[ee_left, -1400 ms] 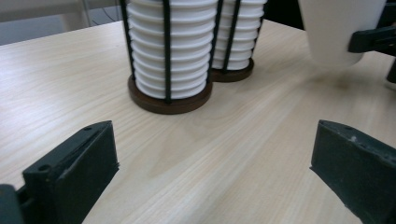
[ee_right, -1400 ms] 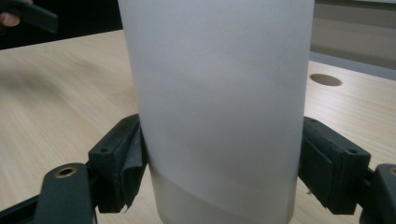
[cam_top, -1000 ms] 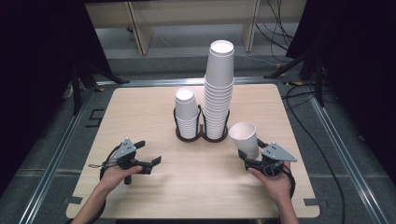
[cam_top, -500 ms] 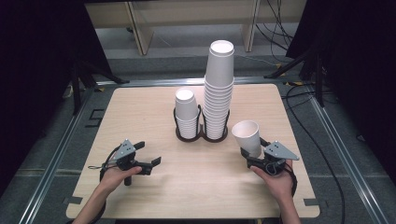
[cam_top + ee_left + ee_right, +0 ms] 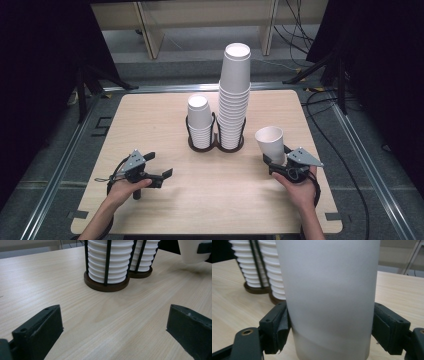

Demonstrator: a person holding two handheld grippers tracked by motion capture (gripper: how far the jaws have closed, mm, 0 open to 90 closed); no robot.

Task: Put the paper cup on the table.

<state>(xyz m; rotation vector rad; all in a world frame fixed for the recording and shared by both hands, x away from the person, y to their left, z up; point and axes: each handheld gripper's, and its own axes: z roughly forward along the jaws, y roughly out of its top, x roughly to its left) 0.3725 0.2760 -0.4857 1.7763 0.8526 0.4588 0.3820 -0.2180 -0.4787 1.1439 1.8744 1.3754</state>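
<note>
White paper cup [image 5: 270, 143] clamped in right gripper [image 5: 278, 161], tilted | left gripper [image 5: 161, 178] jaws apart, empty | stacked cups in black holder [image 5: 215, 145] between.

Soft, even overhead light falls on the table [image 5: 150, 125], bright against dark surroundings left and right. The stacks [image 5: 234, 100] cast faint, short shadows. No glare. The high view is sharp with slight bending at its edges. In the right gripper view the near cup [image 5: 329, 297] is blurred, pale and featureless.
</note>
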